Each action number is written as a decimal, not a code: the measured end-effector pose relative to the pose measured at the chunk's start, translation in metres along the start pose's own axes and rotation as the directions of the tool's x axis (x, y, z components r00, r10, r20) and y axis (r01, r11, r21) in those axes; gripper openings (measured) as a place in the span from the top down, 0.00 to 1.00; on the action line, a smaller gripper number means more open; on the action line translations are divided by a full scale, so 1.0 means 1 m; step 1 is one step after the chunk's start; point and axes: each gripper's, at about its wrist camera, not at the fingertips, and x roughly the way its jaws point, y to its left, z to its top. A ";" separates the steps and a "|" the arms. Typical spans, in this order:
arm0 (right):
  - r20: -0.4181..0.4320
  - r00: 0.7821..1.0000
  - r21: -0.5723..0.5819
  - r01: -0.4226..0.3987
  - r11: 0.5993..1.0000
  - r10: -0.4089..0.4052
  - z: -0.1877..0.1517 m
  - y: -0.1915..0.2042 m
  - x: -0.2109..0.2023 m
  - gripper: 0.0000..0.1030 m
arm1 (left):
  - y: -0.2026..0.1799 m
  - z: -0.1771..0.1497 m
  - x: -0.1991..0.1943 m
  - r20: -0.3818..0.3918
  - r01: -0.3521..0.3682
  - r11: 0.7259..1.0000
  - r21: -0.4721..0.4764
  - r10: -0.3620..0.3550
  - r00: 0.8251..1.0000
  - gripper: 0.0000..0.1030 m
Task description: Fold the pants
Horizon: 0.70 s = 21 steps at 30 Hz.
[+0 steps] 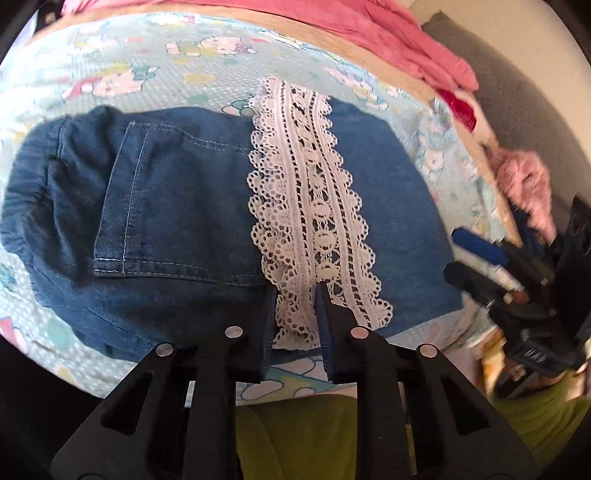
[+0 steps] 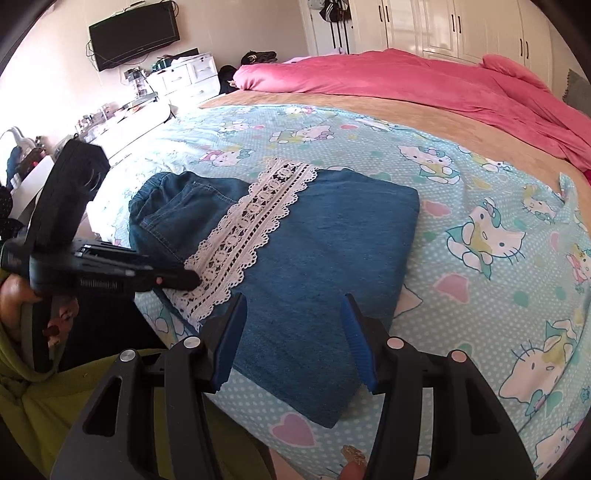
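Folded blue denim pants (image 1: pixel 166 206) (image 2: pixel 332 236) lie on the bed, the back pocket showing at the left. A white lace band (image 1: pixel 310 192) (image 2: pixel 251 229) runs across them. My left gripper (image 1: pixel 297 295) (image 2: pixel 188 278) is at the near end of that lace, its jaws narrowed onto the trim so the lace sits pinched between them. My right gripper (image 2: pixel 293 310) (image 1: pixel 458 254) hovers over the near right part of the folded denim. It is open, with only flat cloth below its blue pads (image 2: pixel 229 339).
The pants rest on a light blue cartoon-cat sheet (image 2: pixel 480 236). A pink duvet (image 2: pixel 424 81) is heaped at the far side. A white dresser (image 2: pixel 184 77) and a wall TV (image 2: pixel 135 35) stand far left. Green sleeves (image 2: pixel 33 398) fill the near edge.
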 end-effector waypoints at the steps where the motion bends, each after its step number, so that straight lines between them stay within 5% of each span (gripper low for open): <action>1: -0.003 1.000 0.001 0.005 1.000 -0.005 0.000 0.000 0.000 0.50 | -0.008 -0.001 -0.002 -0.002 -0.025 0.999 0.045 0.025 1.000 0.90; 5: 0.011 1.000 -0.009 -0.018 1.000 0.018 0.000 0.003 -0.005 0.50 | -0.021 -0.009 -0.007 0.020 -0.125 0.981 0.147 0.123 0.992 0.90; 13: -0.126 0.989 -0.068 0.065 0.996 -0.073 -0.016 0.003 0.026 0.50 | -0.013 -0.010 -0.002 0.024 -0.119 0.986 0.120 0.117 0.993 0.80; 21: -0.128 0.989 -0.044 0.062 0.997 -0.067 -0.019 0.002 0.026 0.50 | -0.013 -0.012 -0.005 0.033 -0.109 0.987 0.117 0.106 0.994 0.77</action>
